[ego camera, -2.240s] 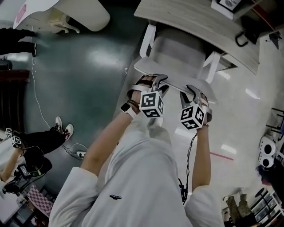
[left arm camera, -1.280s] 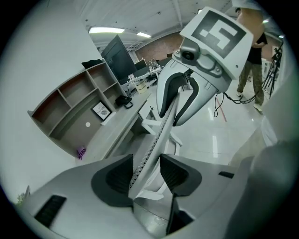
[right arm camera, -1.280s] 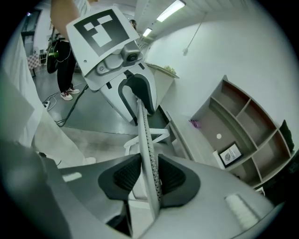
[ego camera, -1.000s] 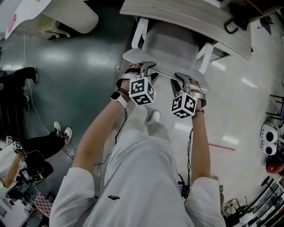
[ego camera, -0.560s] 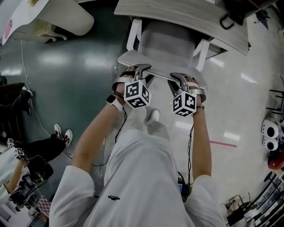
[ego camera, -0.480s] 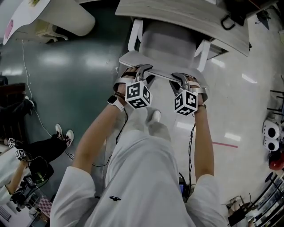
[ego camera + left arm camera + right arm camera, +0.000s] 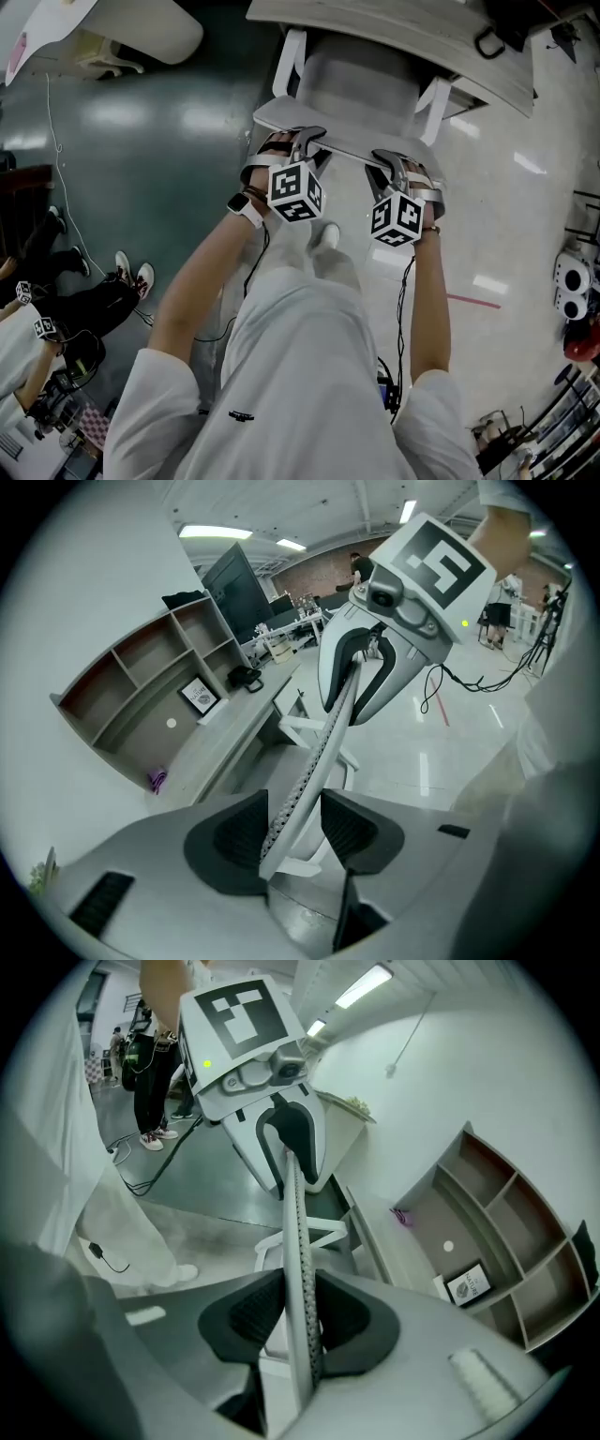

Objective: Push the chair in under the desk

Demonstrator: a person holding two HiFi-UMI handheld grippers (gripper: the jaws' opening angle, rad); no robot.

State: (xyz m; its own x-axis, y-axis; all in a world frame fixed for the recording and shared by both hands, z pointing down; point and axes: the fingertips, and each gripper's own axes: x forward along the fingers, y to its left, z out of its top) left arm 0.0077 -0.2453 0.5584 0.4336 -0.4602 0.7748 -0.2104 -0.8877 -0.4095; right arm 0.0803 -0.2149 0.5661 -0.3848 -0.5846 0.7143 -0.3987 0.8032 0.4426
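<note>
A chair with a white frame and grey seat stands with its seat partly beneath the light wooden desk. Both grippers sit on the top edge of its thin backrest. My left gripper straddles that edge: in the left gripper view the backrest leans on one pad, with a gap to the other. My right gripper is shut on the same edge, and in the right gripper view the backrest is pinched between both pads.
An open shelf unit with a small framed picture stands on the desk. A second white table is at top left. People and a floor cable are at the left, equipment at the right.
The chair's seat lies slightly further under the desk's edge than at first. Both grippers have stayed on the backrest's top. The people at the left have shifted.
</note>
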